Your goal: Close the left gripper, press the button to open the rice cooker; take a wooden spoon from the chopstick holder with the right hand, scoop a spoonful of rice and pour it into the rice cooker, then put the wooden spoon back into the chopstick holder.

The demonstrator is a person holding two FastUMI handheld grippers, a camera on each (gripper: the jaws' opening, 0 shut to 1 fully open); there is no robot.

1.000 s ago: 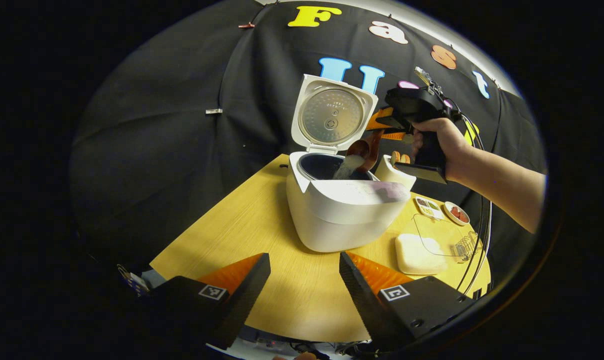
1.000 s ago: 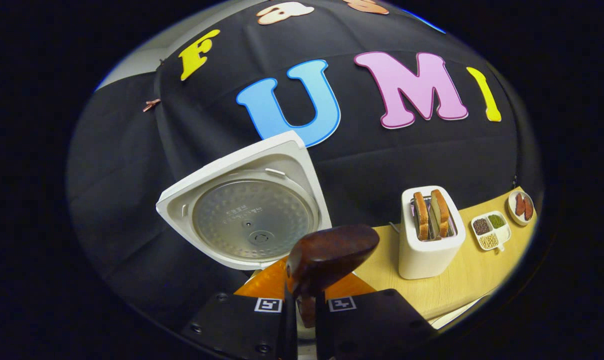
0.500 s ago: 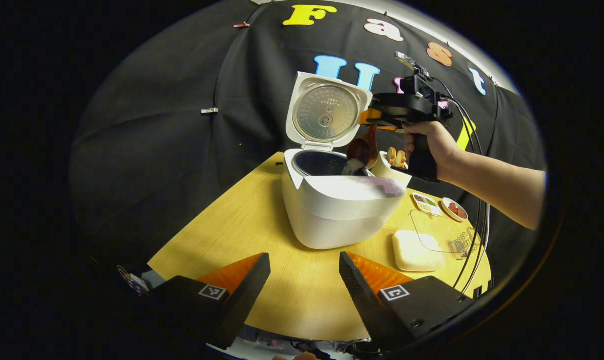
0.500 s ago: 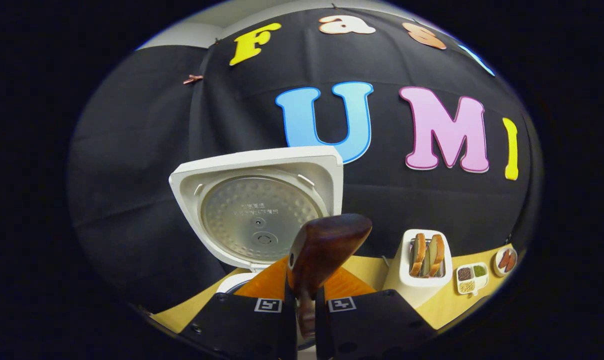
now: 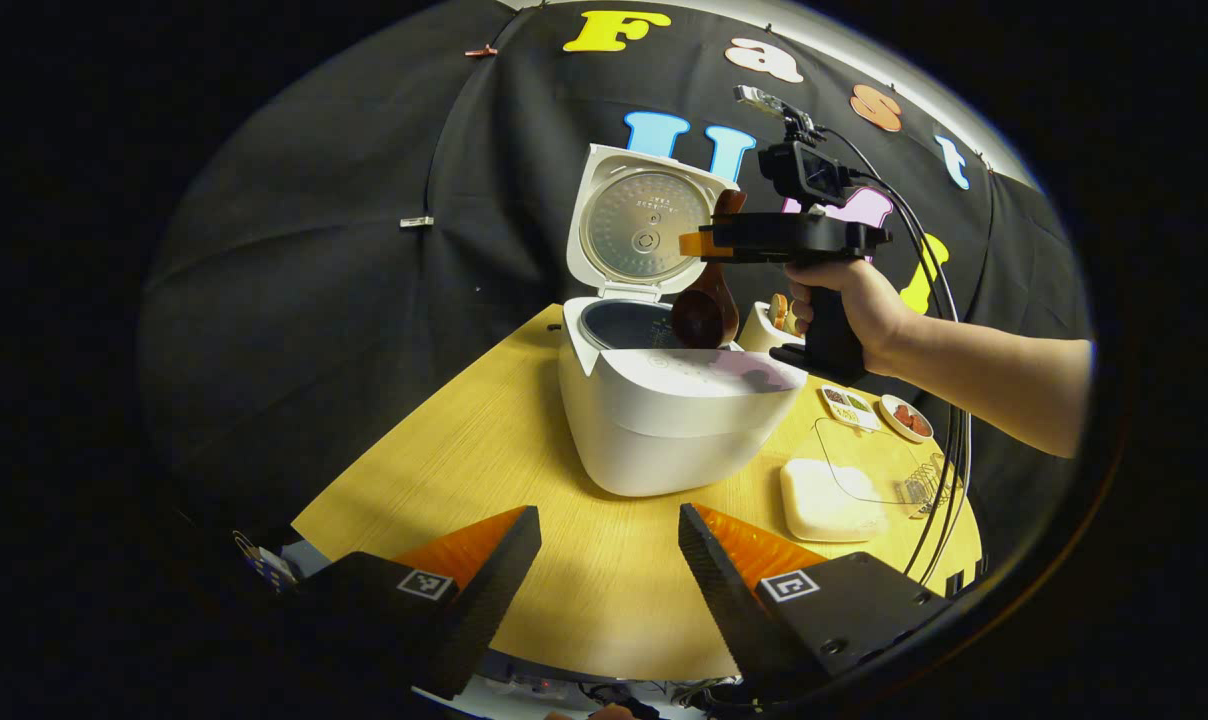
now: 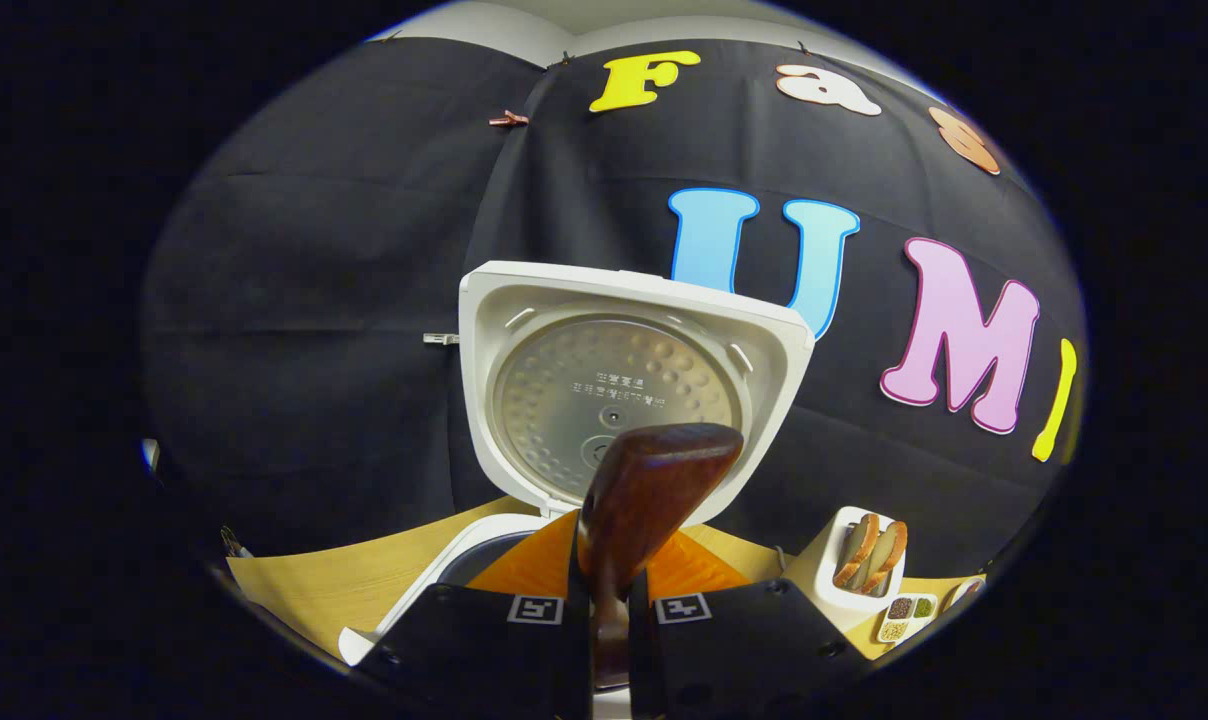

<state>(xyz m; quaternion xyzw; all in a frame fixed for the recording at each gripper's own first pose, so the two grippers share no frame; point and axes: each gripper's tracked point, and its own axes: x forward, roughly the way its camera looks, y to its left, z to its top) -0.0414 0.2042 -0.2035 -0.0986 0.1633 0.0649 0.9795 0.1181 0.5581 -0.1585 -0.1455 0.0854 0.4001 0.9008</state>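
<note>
Rice no longer streams from the wooden spoon (image 5: 704,305); a second ago it was falling into the pot, and the right gripper (image 5: 709,243) has since levelled out and lifted a little. Its jaws are clenched on the spoon's handle, the bowl hanging just above the open rice cooker (image 5: 664,410), whose lid (image 5: 639,222) stands upright behind. In the right gripper view the spoon (image 6: 644,490) rises between the closed fingers before the lid (image 6: 624,385). Low at the near edge of the desk (image 5: 484,440), the left gripper (image 5: 609,560) has its jaws released, holding nothing. A toaster (image 6: 859,560) with bread stands beyond the cooker.
</note>
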